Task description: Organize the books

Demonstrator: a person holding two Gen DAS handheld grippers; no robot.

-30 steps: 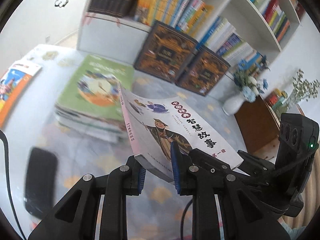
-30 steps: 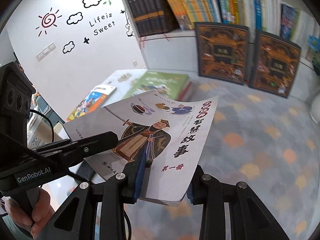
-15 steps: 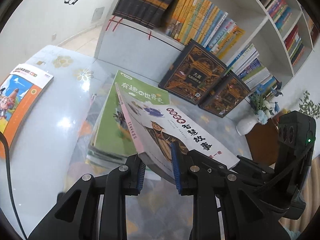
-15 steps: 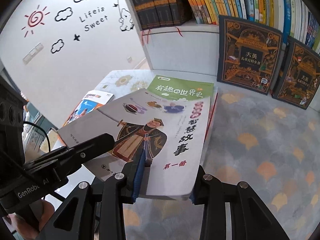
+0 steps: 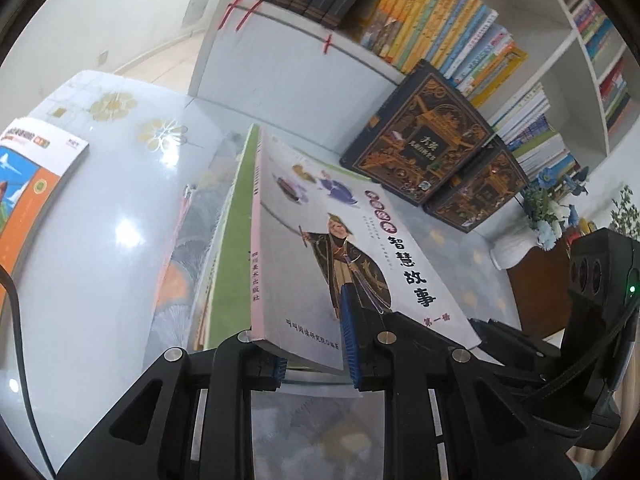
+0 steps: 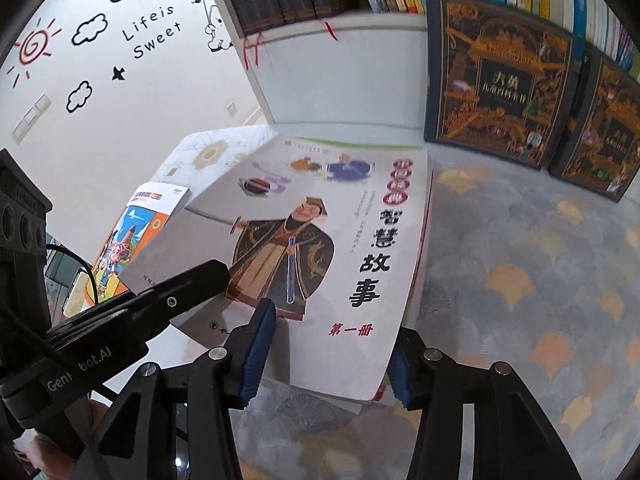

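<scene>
While the left gripper (image 5: pixel 312 344) fingers clamp the grey book (image 5: pixel 320 248), the right gripper (image 6: pixel 324 356) fingers are opening around it.

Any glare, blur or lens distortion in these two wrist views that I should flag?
Left wrist view: white glare patches on the glossy table; the fisheye bends the bookshelf; the held book's title reads sharp. Right wrist view: the far top edge of the book's cover is softly blurred, dark vignette at the corners, no strong glare.

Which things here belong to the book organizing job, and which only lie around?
Job: grey storybook, held by left tool, right tool opening; green-covered stack beneath.
Lying around: orange book, dark boxed volumes, vase of flowers.
</scene>
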